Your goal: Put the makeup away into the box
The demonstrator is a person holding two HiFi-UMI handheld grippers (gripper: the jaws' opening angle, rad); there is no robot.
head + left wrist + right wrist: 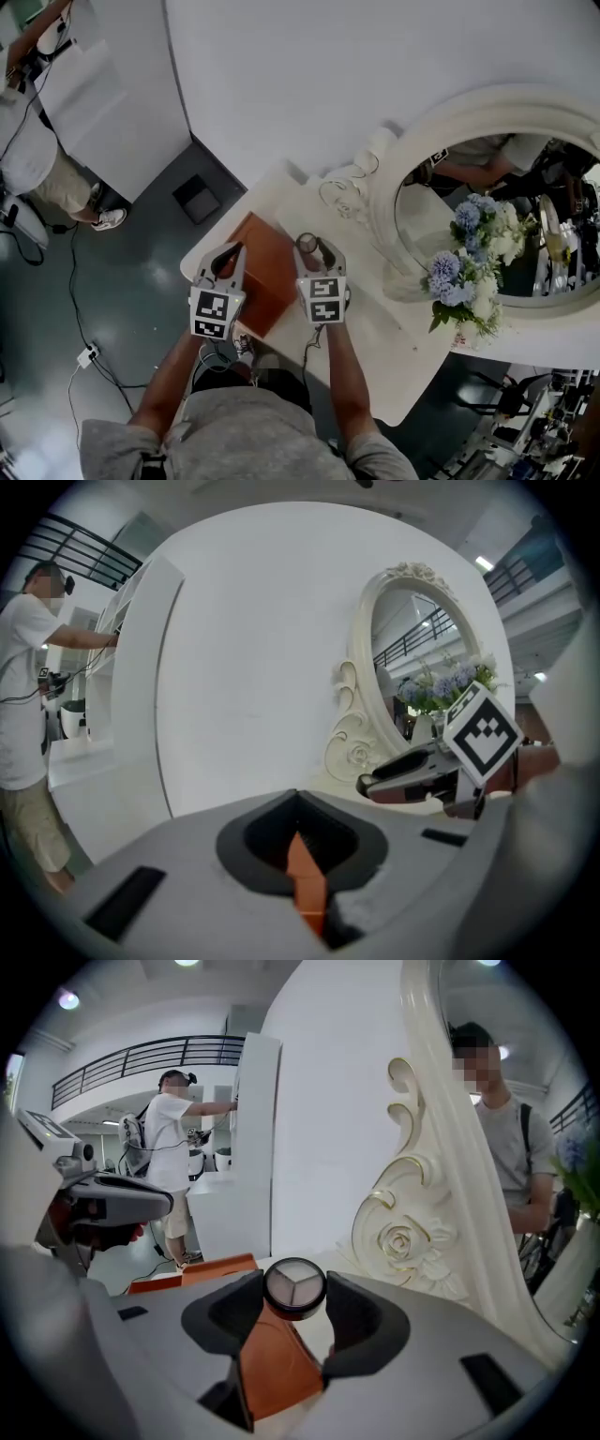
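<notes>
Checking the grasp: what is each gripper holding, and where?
The right gripper pinches the round compact by opposite sides of its rim; the left gripper holds nothing.

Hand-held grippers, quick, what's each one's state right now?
Left hand-held gripper: closed, nothing held.
Right hand-held gripper: closed on a round makeup compact.

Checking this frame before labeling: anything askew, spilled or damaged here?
Nothing stands out. The right claw grips a round compact squarely between its pads, by the brown box. The mirror and flowers look intact, and no spill shows on the table.
</notes>
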